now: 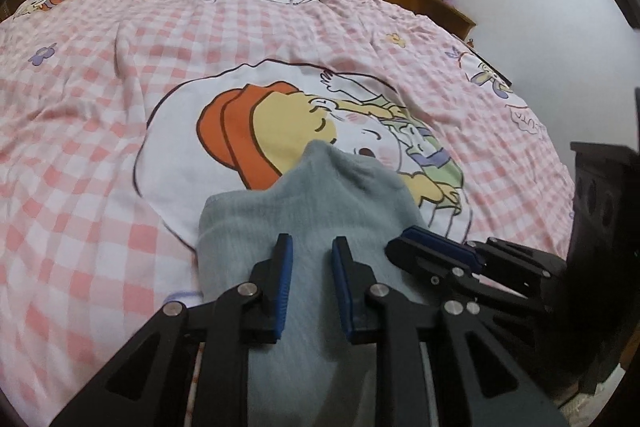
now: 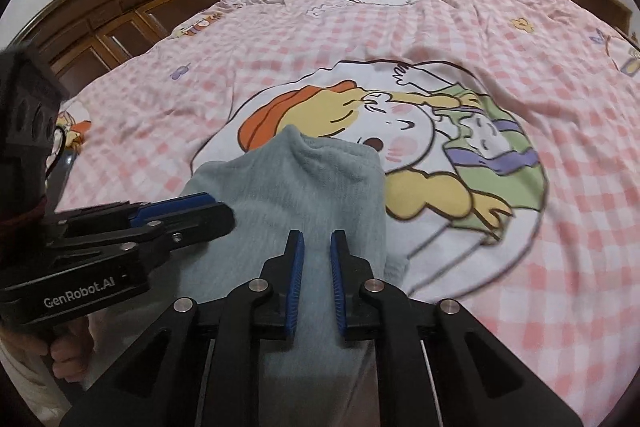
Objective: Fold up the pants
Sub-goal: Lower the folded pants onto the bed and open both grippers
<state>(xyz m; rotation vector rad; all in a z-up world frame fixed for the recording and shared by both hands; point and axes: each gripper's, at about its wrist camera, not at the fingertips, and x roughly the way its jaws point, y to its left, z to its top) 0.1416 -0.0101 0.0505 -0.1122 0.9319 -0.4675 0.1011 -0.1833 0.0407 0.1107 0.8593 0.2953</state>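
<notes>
Gripping the grey-blue pants (image 1: 304,211) with both tongs, you hold the cloth side by side near the bed's (image 1: 100,147) near edge, and it drapes forward over the cartoon print in the middle of the pink checked cover. The left tongs (image 1: 312,251) stand narrow with the fabric running up between the blue pads; whether those pads truly press it the view does not settle. The right tongs (image 2: 317,243) are narrower, nearly closed, with cloth gathered between them. Holding two points along one edge probably lets you carry that edge over as a single straight fold line instead of a bunched one. Both tools point steeply down toward the cover, close together, the left one's handle held by your hand (image 2: 68,351) at the lower left of the right view
</notes>
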